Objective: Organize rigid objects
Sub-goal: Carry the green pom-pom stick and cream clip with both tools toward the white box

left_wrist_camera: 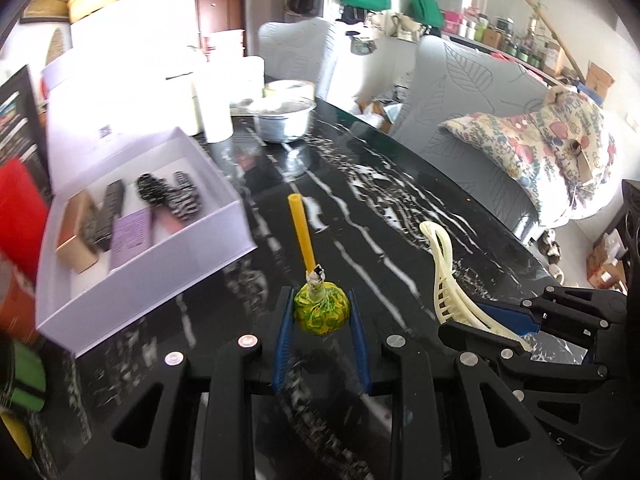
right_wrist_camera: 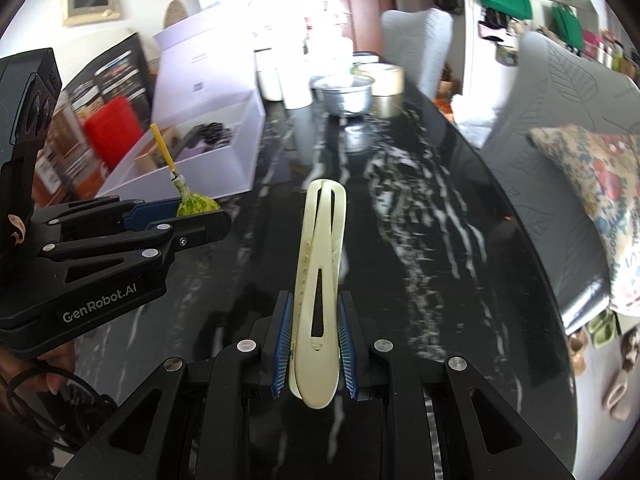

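Lollipop: a wrapped yellow-green lollipop (left_wrist_camera: 322, 312) is sitting squeezed between the blue pads of the left gripper (left_wrist_camera: 321, 314), its yellow stick pointing away from the camera.
Hair clip: a cream hair clip (right_wrist_camera: 320, 280) is being pinched at its base by the right gripper (right_wrist_camera: 313, 320), its long end sticking out forward.
Grip state: both tools are nearly closed, each narrowed only to the width of its item, apparently to carry it securely.
Position: both items are hovering above the black marble table (left_wrist_camera: 400, 216), side by side.
Box: an open white box (left_wrist_camera: 160, 264) is waiting to the left, already holding patterned clips and small cases.
Likely aim: both pieces are probably heading for it.
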The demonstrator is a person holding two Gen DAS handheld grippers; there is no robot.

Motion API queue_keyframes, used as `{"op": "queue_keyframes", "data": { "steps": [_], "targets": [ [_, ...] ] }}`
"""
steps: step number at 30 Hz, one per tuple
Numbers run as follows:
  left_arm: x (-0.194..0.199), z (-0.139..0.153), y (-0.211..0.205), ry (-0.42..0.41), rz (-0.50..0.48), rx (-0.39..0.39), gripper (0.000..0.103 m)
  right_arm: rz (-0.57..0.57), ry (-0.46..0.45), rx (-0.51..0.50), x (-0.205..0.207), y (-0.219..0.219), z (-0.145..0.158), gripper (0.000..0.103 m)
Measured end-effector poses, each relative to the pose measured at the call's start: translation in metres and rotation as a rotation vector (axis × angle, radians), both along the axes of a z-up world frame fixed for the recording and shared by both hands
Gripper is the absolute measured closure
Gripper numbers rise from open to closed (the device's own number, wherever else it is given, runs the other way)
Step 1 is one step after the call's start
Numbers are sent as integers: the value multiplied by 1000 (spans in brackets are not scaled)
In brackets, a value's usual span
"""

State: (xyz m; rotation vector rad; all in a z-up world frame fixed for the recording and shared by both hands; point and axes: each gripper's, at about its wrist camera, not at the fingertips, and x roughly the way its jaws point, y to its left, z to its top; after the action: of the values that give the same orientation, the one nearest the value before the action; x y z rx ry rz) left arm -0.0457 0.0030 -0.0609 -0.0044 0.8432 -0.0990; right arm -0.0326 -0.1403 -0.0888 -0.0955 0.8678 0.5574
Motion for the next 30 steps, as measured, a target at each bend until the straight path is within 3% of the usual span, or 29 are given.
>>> {"op": "queue_keyframes", "data": {
  "steps": [19, 30],
  "targets": [
    [-80, 13, 44, -41, 184, 13, 76, 211, -40, 15, -54, 55, 13, 81],
    [-107, 18, 64, -35, 254, 19, 76, 298, -40, 37, -76, 79, 20, 81]
  ]
}}
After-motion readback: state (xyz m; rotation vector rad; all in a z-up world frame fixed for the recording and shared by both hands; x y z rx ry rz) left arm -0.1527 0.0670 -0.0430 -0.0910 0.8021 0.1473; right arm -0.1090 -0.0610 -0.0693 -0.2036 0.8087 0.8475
